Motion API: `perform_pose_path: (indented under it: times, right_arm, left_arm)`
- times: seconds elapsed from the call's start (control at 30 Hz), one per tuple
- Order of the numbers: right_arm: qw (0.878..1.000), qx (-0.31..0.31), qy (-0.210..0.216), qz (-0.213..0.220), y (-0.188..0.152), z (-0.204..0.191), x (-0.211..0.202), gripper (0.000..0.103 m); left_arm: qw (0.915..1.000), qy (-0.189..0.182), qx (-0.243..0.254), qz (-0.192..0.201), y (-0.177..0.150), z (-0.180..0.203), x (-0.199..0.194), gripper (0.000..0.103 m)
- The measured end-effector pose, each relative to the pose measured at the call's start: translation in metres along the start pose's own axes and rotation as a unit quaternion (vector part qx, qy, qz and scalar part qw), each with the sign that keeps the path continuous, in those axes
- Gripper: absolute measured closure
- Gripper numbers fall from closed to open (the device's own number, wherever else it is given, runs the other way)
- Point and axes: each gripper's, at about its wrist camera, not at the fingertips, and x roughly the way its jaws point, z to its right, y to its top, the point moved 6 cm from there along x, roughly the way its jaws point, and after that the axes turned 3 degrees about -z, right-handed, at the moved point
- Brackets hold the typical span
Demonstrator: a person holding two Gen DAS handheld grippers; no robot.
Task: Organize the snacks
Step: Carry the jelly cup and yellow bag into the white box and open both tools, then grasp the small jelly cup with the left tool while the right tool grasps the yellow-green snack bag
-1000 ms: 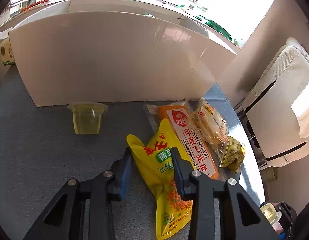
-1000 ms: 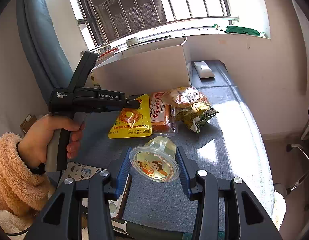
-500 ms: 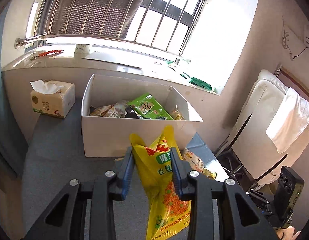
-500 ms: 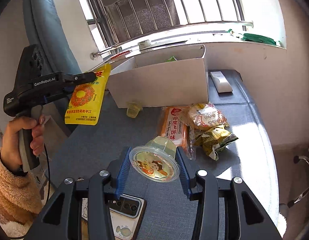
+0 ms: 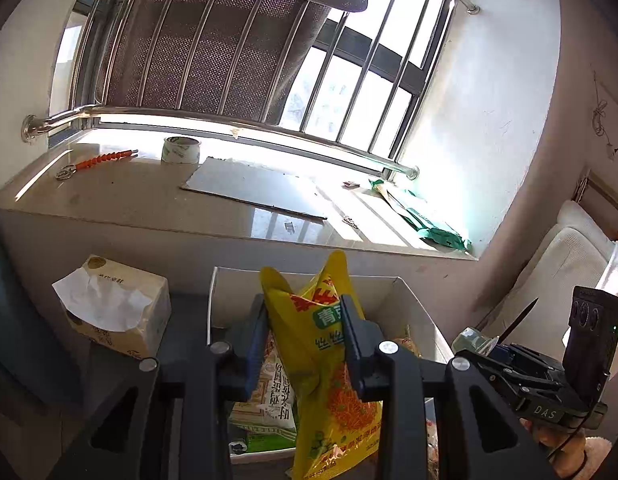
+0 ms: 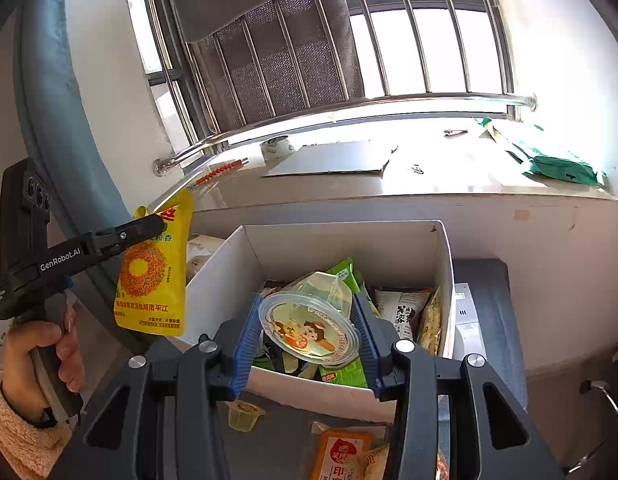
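Left wrist view, centre frame: I see my left gripper clamped on the yellow snack bag; my right gripper clamps the jelly cup above the white box.

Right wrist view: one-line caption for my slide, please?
Right hand-held gripper clamps a clear plastic jelly cup above the white cardboard box of snacks; left hand-held gripper dangles a yellow snack bag.

Daylight enters through the barred window, overexposing the panes and putting glare on the sill. Both views are sharp at centre, with curved fisheye distortion and dark vignetting at the corners; the foreground lies in shade.
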Motion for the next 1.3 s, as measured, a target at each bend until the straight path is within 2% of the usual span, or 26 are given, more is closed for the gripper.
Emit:
perform_pose_path:
  times: [0.1, 0.13, 0.17, 0.2, 0.23, 0.3, 0.4, 0.5, 0.63, 0.73, 0.83, 0.93, 1.03, 1.13, 1.23, 1.3]
  right_arm:
    - [1.0, 0.004, -0.013, -0.015, 0.014, 0.007, 0.025, 0.053]
    - [1.0, 0.006, -0.024, -0.018, 0.017, 0.01, 0.032, 0.047]
    - [0.999, 0.009, -0.03, -0.022, 0.018, 0.014, 0.036, 0.017]
    - [0.999, 0.016, -0.035, -0.023, 0.018, 0.018, 0.037, 0.0]
    - [0.999, 0.025, -0.03, -0.015, 0.018, 0.021, 0.035, 0.0]
    - [0.999, 0.035, -0.019, -0.007, 0.015, 0.024, 0.027, 0.0]
    - [0.999, 0.036, -0.024, -0.004, 0.009, 0.024, 0.013, 0.0]
    - [0.999, 0.024, -0.017, 0.014, 0.003, 0.016, -0.008, 0.0]
    - [0.999, -0.002, -0.006, 0.033, -0.014, 0.0, -0.044, 0.0]
    - [0.999, -0.02, 0.015, 0.048, -0.041, -0.015, -0.074, 0.0]
    - [0.998, -0.036, 0.023, 0.045, -0.081, -0.027, -0.096, 0.0]
    - [0.998, -0.012, 0.041, 0.036, -0.121, -0.028, -0.107, 0.0]
    - [0.998, 0.029, 0.049, 0.016, -0.162, -0.021, -0.11, 0.0]
    - [0.996, 0.062, 0.057, 0.01, -0.193, -0.015, -0.116, 0.0]
    - [0.997, 0.064, 0.05, 0.005, -0.208, -0.014, -0.124, 0.0]
    - [0.998, 0.051, 0.042, 0.006, -0.212, -0.016, -0.129, 0.0]
  left_arm:
    - [0.9996, 0.018, -0.001, -0.02, 0.005, -0.006, 0.028, 0.064]
    - [0.9992, 0.021, -0.004, -0.033, 0.004, -0.009, 0.037, 0.059]
    - [0.9986, 0.018, -0.01, -0.049, 0.002, -0.011, 0.045, 0.037]
    - [0.9978, 0.02, -0.019, -0.06, -0.001, -0.015, 0.049, 0.02]
    - [0.9979, 0.023, -0.026, -0.054, -0.005, -0.016, 0.046, 0.001]
    - [0.9989, 0.022, -0.025, -0.033, -0.007, -0.019, 0.036, 0.0]
    - [0.9985, 0.022, -0.019, -0.046, -0.012, -0.019, 0.029, 0.0]
    - [0.9984, 0.042, 0.012, -0.035, -0.015, -0.011, 0.009, 0.0]
    - [0.9991, 0.005, 0.041, -0.014, -0.033, 0.008, -0.034, 0.0]
    - [0.9982, -0.005, 0.061, -0.002, -0.056, 0.019, -0.067, 0.0]
    - [0.9975, -0.008, 0.071, 0.005, -0.087, 0.027, -0.095, 0.0]
    - [0.9978, -0.01, 0.064, -0.008, -0.122, 0.032, -0.106, 0.0]
    - [0.9976, -0.016, 0.059, -0.031, -0.156, 0.036, -0.104, 0.0]
    - [0.9955, -0.029, 0.046, -0.078, -0.184, 0.038, -0.08, 0.0]
    - [0.9921, -0.012, 0.045, -0.116, -0.198, 0.039, -0.046, 0.0]
    - [0.9889, 0.0, 0.064, -0.134, -0.202, 0.042, -0.023, 0.0]
